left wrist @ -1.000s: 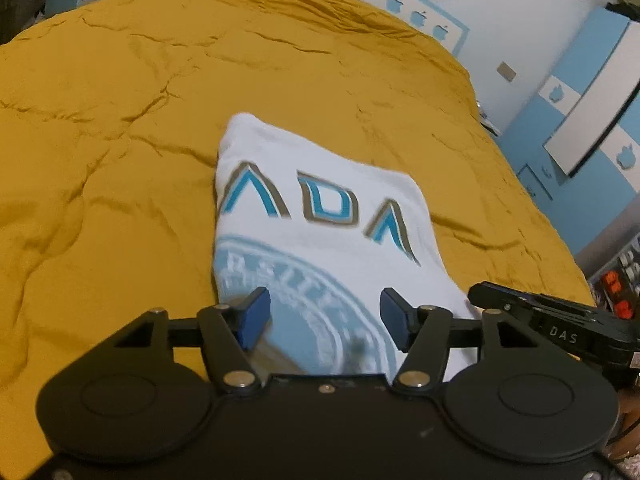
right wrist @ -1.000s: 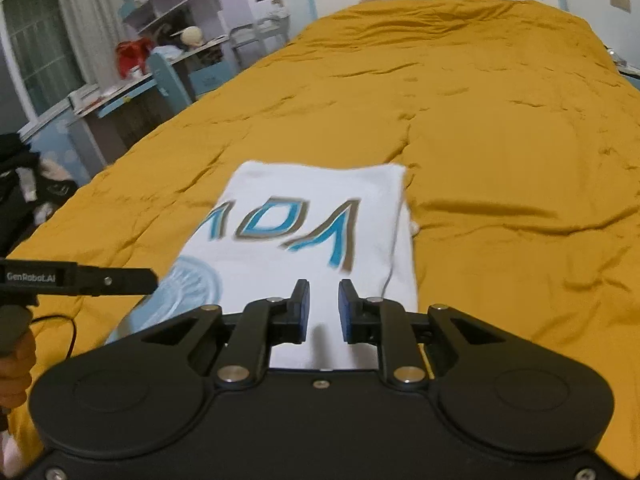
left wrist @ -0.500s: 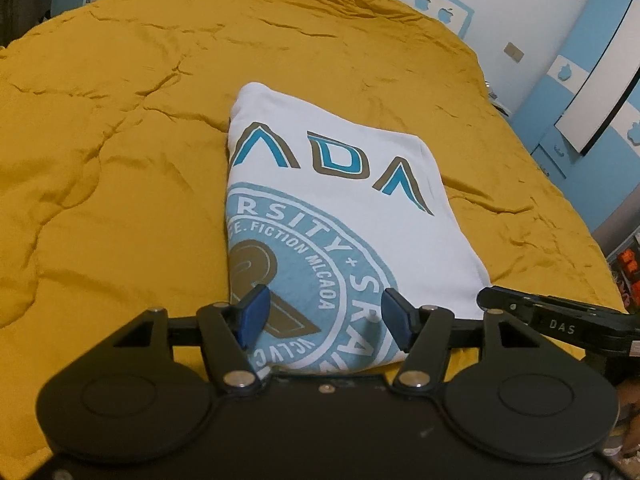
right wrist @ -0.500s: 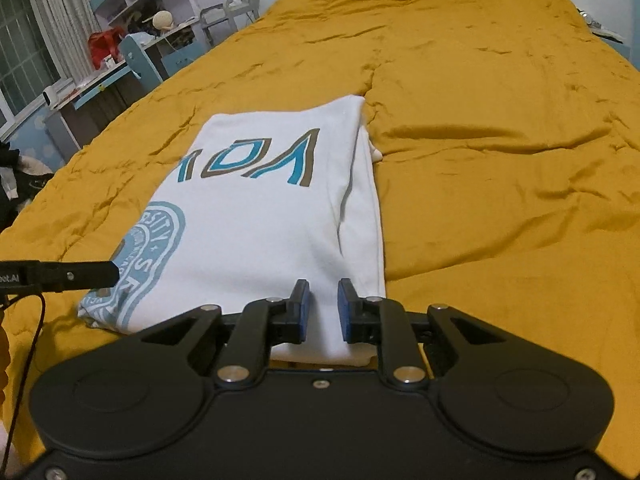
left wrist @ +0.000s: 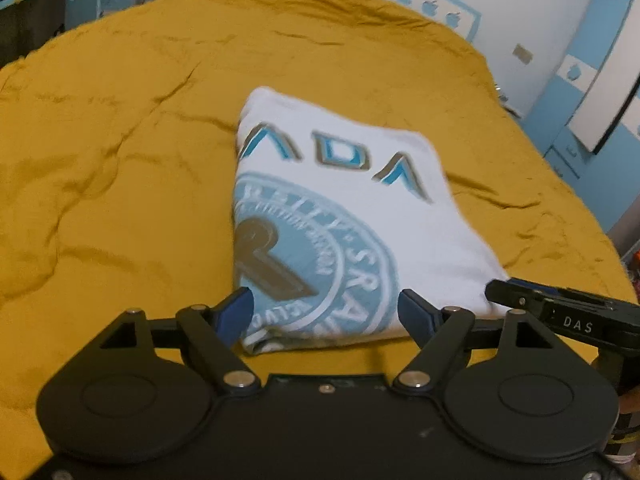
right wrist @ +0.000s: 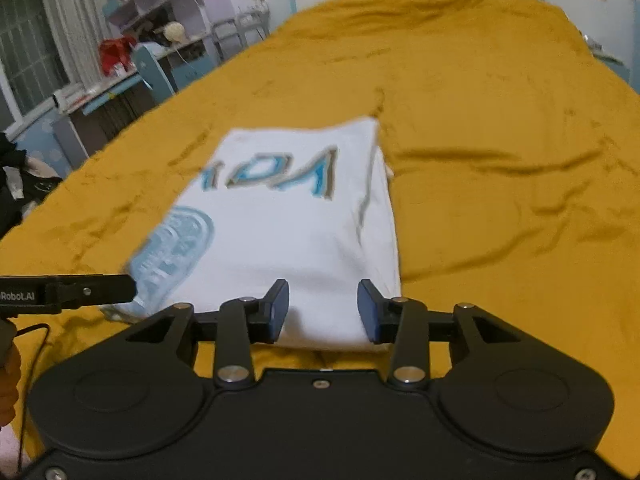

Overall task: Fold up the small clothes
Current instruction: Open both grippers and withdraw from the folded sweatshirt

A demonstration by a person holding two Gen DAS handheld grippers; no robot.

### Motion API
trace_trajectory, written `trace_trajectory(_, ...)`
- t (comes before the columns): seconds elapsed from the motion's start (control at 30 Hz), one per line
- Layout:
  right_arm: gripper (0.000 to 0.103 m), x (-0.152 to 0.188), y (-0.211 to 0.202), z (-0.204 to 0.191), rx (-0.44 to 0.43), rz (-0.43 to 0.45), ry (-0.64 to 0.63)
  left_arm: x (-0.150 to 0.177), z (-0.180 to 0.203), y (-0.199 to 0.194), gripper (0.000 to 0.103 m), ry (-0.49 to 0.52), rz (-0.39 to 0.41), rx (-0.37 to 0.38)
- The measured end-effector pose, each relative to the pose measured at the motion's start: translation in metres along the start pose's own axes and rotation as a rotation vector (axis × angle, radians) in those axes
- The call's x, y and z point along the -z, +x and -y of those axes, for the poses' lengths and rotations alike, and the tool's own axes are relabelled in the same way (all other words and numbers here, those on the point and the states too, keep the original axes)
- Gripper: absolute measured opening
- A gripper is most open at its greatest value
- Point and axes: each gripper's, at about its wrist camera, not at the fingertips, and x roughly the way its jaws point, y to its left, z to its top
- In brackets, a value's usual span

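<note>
T-shirt (left wrist: 352, 216) folded on bedspread (left wrist: 120, 168), just beyond both parted jaws

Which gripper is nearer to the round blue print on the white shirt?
Left. The left gripper sits at the round blue print on the white shirt; the right gripper is at the plain corner, jaws open.

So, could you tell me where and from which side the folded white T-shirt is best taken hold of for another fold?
Probably by the near edge of the white T-shirt, one corner per tool, coming in low from the viewer's side. It lies flat on the yellow bedspread with that edge facing both open tools: the left tool at the printed-seal corner, the right tool at the plain corner.
</note>
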Motion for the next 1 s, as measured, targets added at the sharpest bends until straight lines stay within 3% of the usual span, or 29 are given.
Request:
trace_trajectory(0.07,0.045,0.007,0.005,0.003,0.000,-0.007,0.005,0.005,-0.005,0.008,0.102,-0.020,-0.016,-0.017)
trace_trajectory(0.2,0.063,0.015,0.008,0.004,-0.026,0.014,0.006,0.016,-0.014,0.018,0.103,-0.058,-0.031,-0.024)
trace_trajectory(0.4,0.070,0.019,0.009,-0.001,-0.029,0.018,-0.023,0.021,-0.003,0.012,0.103,-0.006,-0.004,-0.052)
trace_trajectory(0.6,0.078,0.013,-0.019,-0.005,-0.016,0.062,0.035,0.010,0.003,-0.027,0.103,-0.007,0.063,-0.068)
trace_trajectory(0.8,0.084,0.013,-0.058,-0.020,0.031,0.112,0.001,0.007,0.018,-0.075,0.103,0.022,0.128,-0.124)
trace_trajectory(0.87,0.091,0.015,-0.070,-0.028,0.068,0.126,-0.020,0.010,0.026,-0.090,0.103,0.034,0.146,-0.144)
trace_trajectory(1.0,0.092,0.020,-0.092,-0.043,0.104,0.152,-0.044,0.019,0.039,-0.114,0.103,0.060,0.160,-0.178)
